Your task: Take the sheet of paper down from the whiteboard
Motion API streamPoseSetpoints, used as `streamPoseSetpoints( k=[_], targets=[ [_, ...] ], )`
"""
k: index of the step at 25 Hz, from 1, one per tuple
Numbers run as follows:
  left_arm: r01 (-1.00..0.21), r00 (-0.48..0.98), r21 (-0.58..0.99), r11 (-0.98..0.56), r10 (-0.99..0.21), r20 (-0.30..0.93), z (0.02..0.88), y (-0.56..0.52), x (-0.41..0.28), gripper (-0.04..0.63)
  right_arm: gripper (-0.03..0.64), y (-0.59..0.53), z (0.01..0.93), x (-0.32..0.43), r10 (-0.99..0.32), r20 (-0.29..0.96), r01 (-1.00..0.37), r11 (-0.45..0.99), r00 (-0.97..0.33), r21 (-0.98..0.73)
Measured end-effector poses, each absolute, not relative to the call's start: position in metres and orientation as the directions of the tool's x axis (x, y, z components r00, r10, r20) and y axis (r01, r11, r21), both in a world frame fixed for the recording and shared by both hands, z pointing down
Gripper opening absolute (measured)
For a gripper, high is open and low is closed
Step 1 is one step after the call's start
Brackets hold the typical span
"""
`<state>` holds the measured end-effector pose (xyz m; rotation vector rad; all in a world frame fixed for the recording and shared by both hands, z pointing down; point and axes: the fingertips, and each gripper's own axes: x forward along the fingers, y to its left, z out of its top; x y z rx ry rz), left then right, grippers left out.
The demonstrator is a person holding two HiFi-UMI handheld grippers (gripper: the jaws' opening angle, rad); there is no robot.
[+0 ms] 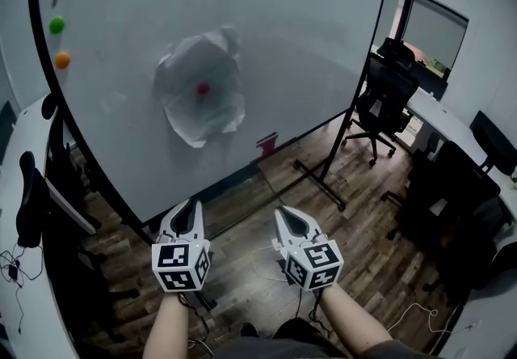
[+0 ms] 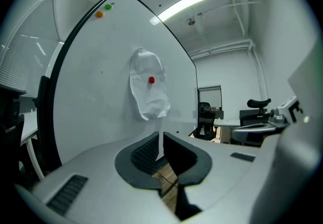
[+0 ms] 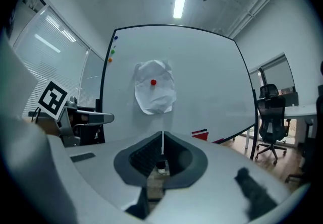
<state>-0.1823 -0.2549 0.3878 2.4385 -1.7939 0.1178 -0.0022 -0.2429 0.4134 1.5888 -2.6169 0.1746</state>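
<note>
Barely begun: the crumpled white sheet of paper (image 1: 199, 107) hangs on the large whiteboard (image 1: 315, 34), apparently pinned by a small red magnet (image 1: 203, 89), with the left gripper (image 1: 191, 205) and right gripper (image 1: 285, 213) well short of it, jaws clenched empty.

Paper (image 1: 199, 99) on whiteboard (image 1: 307, 34), magnet (image 1: 203, 89) at its centre; 3 magnets (image 1: 56, 25) upper left; chair (image 1: 386, 95) at right.
</note>
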Motion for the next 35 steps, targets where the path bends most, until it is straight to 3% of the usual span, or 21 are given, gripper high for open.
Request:
streamPoseSetpoints(
  k=[10, 13, 23, 35],
  targets=[
    [-0.978, 0.208, 0.035, -0.205, -0.969, 0.136, 0.389, -0.296, -0.19, 0.024, 0.025, -0.297, 0.404, -0.015, -0.834, 0.084, -0.838, 0.542, -0.545, -0.054],
    [-0.986, 0.169, 0.032, -0.166, -0.976, 0.139, 0.385, -0.309, -0.193, 0.067, 0.025, -0.321, 0.401, -0.023, -0.797, 0.077, -0.801, 0.597, -0.599, -0.047],
    [-0.999, 0.038, 0.043, -0.033, -0.989, 0.143, 0.38, -0.364, -0.196, 0.098, 0.025, -0.39, 0.369, -0.049, -0.682, 0.011, -0.682, 0.731, -0.731, -0.021],
    [-0.994, -0.055, 0.09, 0.069, -0.987, 0.148, 0.37, -0.408, -0.203, 0.1, 0.025, -0.422, 0.333, -0.086, -0.514, -0.047, -0.516, 0.855, -0.857, 0.055]
  ],
)
